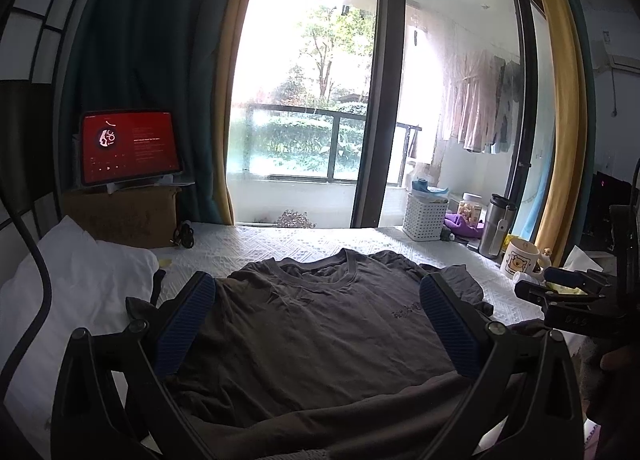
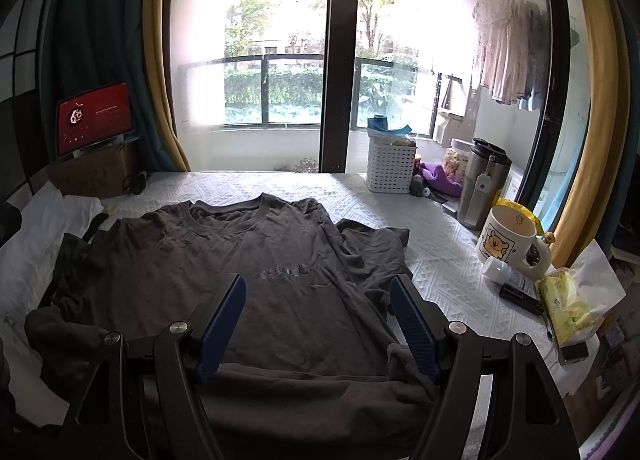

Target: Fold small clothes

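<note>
Where the dark grey T-shirt [image 2: 256, 280] lies flat on the white-covered bed [image 2: 440, 260], its hem is cut off behind both tools and its chest print is too blurred to read. One shirt, one mug [image 2: 510, 244], one white basket [image 2: 391, 166]. Left gripper [image 1: 316, 300] and right gripper [image 2: 318, 300] hover with fingers apart, holding nothing.

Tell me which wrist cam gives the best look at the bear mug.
Right wrist. The bear mug shows whole there: rim, handle and bear print, standing upright on the white bedspread in front of the steel tumbler. The left wrist view catches it small at the frame's right side, its lower part partly hidden by clutter.
</note>
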